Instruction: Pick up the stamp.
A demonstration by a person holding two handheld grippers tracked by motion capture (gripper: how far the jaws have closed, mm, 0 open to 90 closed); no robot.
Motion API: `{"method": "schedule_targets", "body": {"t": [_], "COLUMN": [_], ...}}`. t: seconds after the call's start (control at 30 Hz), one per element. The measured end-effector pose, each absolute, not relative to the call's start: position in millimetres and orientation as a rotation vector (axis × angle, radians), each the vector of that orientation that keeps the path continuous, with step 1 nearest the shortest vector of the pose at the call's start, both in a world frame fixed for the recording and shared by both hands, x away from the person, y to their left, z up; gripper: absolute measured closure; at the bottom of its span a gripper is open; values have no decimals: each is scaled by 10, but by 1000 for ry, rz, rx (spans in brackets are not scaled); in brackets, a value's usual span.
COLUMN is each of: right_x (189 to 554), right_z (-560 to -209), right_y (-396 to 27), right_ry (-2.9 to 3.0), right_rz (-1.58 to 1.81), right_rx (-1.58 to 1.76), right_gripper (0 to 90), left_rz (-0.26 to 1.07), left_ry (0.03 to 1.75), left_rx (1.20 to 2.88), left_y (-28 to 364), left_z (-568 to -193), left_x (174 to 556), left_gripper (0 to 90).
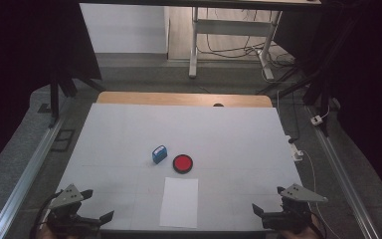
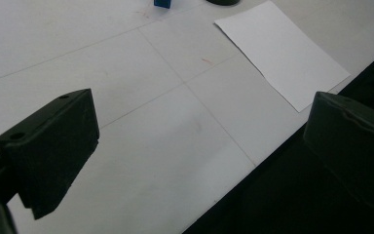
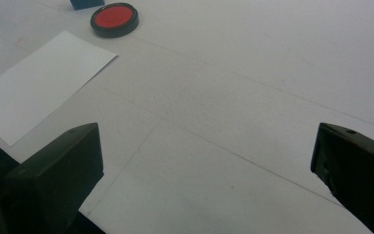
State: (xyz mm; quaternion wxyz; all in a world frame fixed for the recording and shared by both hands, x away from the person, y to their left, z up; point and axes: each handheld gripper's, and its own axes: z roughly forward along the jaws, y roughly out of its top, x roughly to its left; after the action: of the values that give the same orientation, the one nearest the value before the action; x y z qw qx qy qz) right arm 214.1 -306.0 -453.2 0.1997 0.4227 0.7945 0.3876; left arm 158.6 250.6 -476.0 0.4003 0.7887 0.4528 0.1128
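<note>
The tabletop (image 1: 129, 129) is covered by a white sheet, with a strip of bare wood along its far edge. Near the middle of its near edge lies a sheet of white paper (image 1: 179, 201), flat and square to that edge. Just beyond the paper's far edge sits a round ink pad (image 1: 183, 163), black-rimmed with a red face, lid off. Just to its left, close by but apart, stands a small blue stamp (image 1: 159, 154).

The left hand-held gripper (image 1: 95, 205) rests at the near left corner and the right hand-held gripper (image 1: 267, 200) at the near right corner. Both have their jaws spread wide with nothing between them, and both are well apart from the three things.

This looks like the very start of stamping the paper: nothing has been picked up yet. The next move likely calls for one gripper to reach in toward the centre and close on the stamp's sides, while the other could steady the paper.
</note>
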Motion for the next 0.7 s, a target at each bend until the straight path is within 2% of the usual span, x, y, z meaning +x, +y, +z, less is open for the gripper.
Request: {"method": "schedule_targets", "body": {"t": [0.7], "right_x": [2143], "right_z": [-4534], "right_y": [-3069], "right_ry": [2247], "right_rz": [1110], "right_rx": [1170], "right_gripper": [0], "left_rz": [319], "left_ry": [1148], "left_rx": [2006], "left_y": [2487], "left_z": [-4758], "left_x": [1588], "left_gripper": [0]}}
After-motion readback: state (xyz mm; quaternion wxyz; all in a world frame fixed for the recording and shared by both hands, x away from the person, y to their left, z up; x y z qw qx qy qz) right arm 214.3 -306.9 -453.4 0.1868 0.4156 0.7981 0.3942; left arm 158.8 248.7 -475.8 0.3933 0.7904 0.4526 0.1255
